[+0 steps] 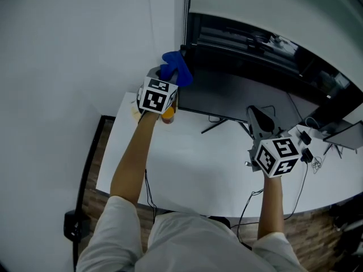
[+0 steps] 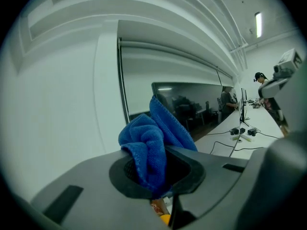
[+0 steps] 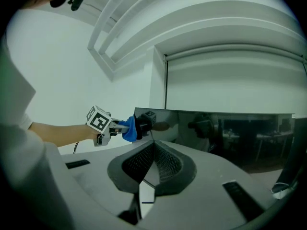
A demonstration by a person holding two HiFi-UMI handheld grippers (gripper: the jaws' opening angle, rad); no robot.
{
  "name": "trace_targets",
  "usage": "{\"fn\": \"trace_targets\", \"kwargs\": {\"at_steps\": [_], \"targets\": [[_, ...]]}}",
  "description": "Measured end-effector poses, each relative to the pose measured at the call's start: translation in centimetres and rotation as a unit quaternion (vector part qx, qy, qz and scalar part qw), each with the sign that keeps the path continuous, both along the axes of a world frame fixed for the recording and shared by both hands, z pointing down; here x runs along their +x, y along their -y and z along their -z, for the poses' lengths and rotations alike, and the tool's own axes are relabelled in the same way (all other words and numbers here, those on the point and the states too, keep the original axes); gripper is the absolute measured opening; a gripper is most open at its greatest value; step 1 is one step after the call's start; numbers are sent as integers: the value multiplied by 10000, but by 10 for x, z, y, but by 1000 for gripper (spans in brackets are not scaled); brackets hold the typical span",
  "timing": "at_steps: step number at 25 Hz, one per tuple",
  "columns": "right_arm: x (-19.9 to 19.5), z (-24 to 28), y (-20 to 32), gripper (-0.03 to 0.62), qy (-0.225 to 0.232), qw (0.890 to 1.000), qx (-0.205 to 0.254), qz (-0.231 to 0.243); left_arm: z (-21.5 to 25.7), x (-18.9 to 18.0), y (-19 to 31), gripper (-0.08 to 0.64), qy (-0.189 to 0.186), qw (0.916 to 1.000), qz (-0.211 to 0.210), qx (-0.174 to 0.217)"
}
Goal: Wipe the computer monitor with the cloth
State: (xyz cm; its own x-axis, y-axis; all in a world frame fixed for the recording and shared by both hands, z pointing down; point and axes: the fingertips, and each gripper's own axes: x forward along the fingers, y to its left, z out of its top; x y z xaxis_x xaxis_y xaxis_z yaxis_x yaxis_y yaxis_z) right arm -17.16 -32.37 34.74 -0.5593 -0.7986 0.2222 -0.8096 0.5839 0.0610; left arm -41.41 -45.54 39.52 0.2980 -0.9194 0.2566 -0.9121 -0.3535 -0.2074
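A blue cloth is pinched in my left gripper, bunched up between the jaws in the left gripper view. It is held at the top left corner of the dark monitor, which stands on the white desk. In the right gripper view the cloth sits against the monitor's left edge. My right gripper hovers in front of the screen's right part, jaws shut with nothing between them.
An orange-capped item stands under my left gripper near the monitor stand. Cables and small devices lie at the desk's right. A white wall runs along the left. People stand far off at other desks.
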Motion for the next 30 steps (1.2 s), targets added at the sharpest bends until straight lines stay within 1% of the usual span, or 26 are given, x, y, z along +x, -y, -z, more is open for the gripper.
{"fn": "trace_targets", "kwargs": {"at_steps": [7, 10, 16, 19, 24, 28, 30], "targets": [[2, -25, 5, 14, -48, 9996, -258, -36, -61, 2, 0, 66, -52, 9989, 88, -452], [3, -38, 5, 14, -90, 9992, -377, -57, -89, 4, -3, 66, -65, 9974, 91, -711], [5, -61, 1, 14, -111, 9983, -569, -115, -143, 6, -6, 66, -169, 9935, 184, -1109], [15, -72, -2, 14, -28, 9978, -638, -167, -169, 10, -10, 66, -182, 9903, 234, -1358], [33, -93, -5, 14, 100, 9963, -840, -147, -200, 23, -22, 66, -99, 9873, 434, -1527], [53, -108, -2, 14, 237, 9945, -1015, -68, -232, 46, -32, 66, -45, 9828, 345, -1814], [64, -116, 0, 14, 226, 9936, -1109, -44, -250, 55, -34, 66, -111, 9801, 407, -1939]]}}
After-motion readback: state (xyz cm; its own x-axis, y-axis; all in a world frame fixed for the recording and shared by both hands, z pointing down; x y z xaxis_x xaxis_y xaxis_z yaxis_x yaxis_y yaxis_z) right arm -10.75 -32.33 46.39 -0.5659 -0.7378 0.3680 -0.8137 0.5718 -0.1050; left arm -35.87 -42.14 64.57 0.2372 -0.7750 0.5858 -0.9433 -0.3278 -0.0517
